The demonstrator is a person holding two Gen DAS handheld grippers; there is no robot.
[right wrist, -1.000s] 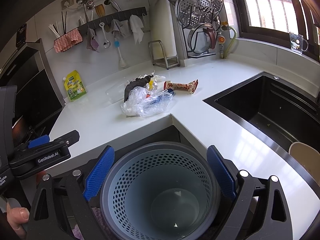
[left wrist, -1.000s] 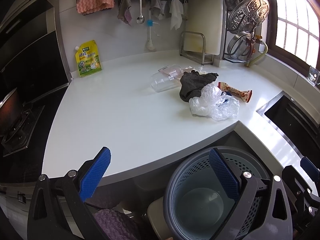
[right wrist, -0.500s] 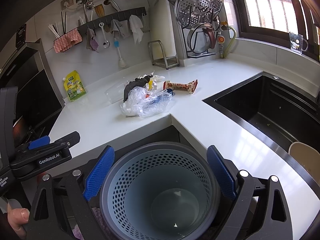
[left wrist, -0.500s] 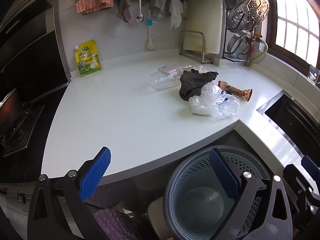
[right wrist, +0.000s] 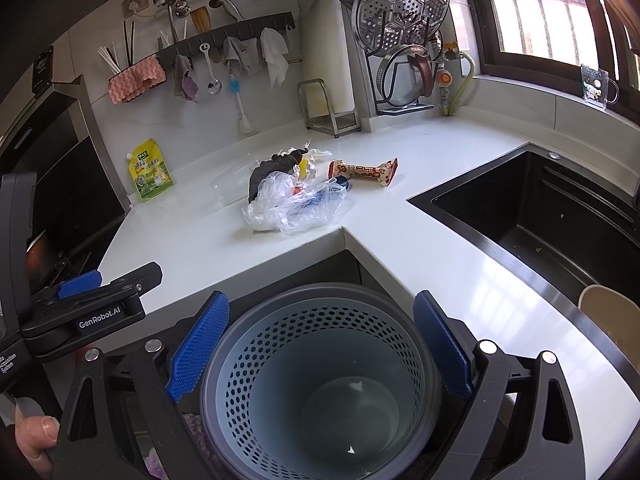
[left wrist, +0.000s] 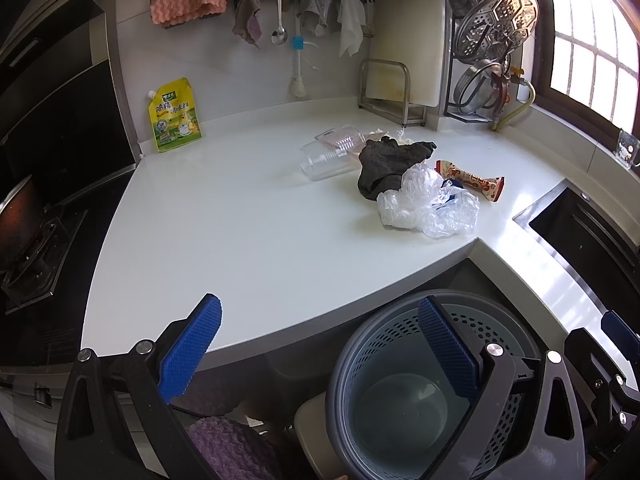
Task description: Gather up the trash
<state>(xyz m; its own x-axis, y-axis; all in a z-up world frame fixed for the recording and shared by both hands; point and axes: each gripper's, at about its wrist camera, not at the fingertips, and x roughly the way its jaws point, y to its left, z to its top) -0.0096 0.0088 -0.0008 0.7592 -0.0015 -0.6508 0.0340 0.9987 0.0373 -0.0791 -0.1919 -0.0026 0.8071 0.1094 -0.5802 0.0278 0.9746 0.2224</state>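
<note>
Trash pile (right wrist: 294, 196) on counter (right wrist: 200, 236) — well beyond right hand-held gripper (right wrist: 320, 350), apart.

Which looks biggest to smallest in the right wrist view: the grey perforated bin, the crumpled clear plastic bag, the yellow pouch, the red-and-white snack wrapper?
1. Grey perforated bin, though it is nearest the camera.
2. Crumpled clear plastic bag.
3. Yellow pouch and red-and-white snack wrapper look too alike to rank.

Blue item (right wrist: 316, 199) under clear bag (right wrist: 288, 204), unidentifiable
</note>
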